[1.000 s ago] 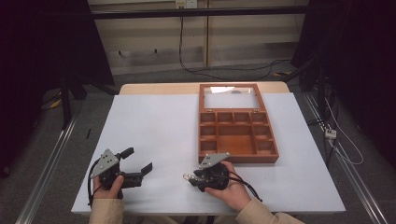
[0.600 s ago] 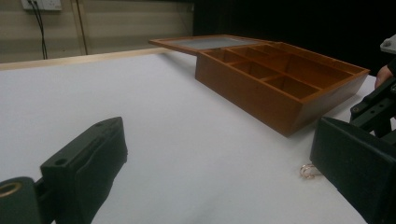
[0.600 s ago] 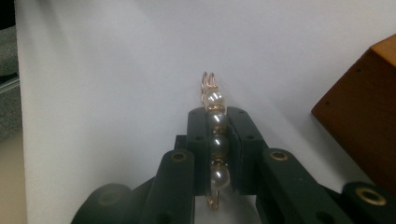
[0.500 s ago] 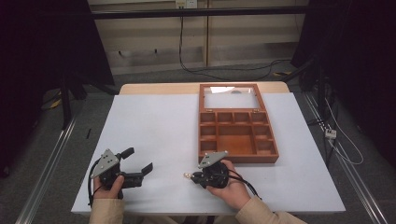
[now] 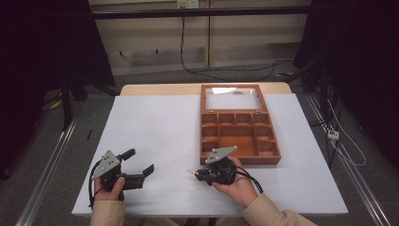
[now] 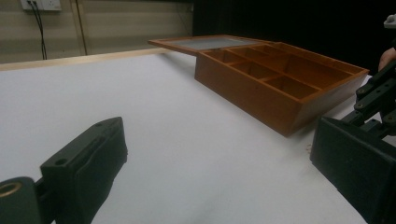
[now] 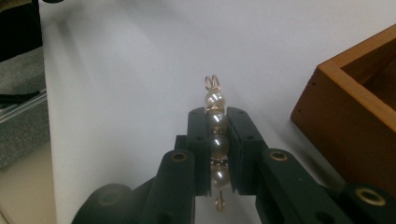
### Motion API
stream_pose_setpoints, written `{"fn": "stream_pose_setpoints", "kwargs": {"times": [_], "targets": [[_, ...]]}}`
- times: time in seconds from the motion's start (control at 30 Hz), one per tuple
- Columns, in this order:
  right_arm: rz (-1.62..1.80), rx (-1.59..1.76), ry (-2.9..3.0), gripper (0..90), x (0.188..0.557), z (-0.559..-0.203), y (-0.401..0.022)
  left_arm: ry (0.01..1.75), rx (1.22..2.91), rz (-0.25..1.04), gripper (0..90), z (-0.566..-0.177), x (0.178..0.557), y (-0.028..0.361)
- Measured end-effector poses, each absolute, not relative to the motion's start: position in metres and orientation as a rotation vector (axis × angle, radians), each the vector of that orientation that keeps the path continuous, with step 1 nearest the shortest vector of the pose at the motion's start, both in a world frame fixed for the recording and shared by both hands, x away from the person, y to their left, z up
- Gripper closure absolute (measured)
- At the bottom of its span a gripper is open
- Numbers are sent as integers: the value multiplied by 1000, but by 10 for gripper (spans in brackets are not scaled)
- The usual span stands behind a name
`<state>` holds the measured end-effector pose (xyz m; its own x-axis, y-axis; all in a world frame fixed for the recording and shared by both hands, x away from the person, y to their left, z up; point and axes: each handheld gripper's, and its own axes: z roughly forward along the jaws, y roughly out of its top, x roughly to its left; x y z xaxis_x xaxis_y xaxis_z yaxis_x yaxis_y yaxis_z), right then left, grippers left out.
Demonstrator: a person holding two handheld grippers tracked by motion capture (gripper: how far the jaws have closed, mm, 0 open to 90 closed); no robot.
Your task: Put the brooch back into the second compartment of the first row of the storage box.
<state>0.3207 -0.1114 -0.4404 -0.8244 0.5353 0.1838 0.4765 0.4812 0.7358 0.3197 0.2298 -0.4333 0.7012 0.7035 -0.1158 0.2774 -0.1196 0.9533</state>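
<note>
1. Grippers: two, one in each hand, both low over the white table [image 5: 155, 122] near its front edge.
2. Right gripper [image 7: 217, 116]: jaws clenched on one pearl strand [image 7: 215, 140], having just finished closing. Seen from above at [image 5: 197, 173], held in the right hand [image 5: 235, 183], snout aimed toward the table's left side.
3. Pearl strand: one piece, four pearls counted in a row in the right gripper view, thin gold-coloured spacers between them, one gold wire loop past the jaw tips, a second loop hanging out behind the pads. Strand lies lengthwise between the pads, pinched from both sides. In the high view, just a small pale glint at the jaw tips [image 5: 192, 171].
4. Strand position: in the right gripper's grasp, just off the front-left corner of the wooden box [image 5: 240, 136], outside it.
5. Left gripper [image 5: 140, 163]: jaws released, spread wide, nothing between them. Held in the left hand [image 5: 109, 188], well apart from the right gripper.
6. Wooden box: one, lid [image 5: 230, 96] swung open and lying flat toward the far edge, glass-paned. Compartments: four small ones along the back row, larger ones in front; exact total not certain. Contents, if any, too small to tell.
7. Left gripper view: box side wall [image 6: 261, 93] ahead and right, bare table between the jaws.
</note>
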Motion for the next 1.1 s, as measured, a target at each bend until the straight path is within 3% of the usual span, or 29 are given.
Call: {"fn": "stream_pose_setpoints", "kwargs": {"times": [1.1], "targets": [[1368, 923, 2631, 808, 335, -407, -131, 789, 1703, 439, 38, -433, 319, 229]]}}
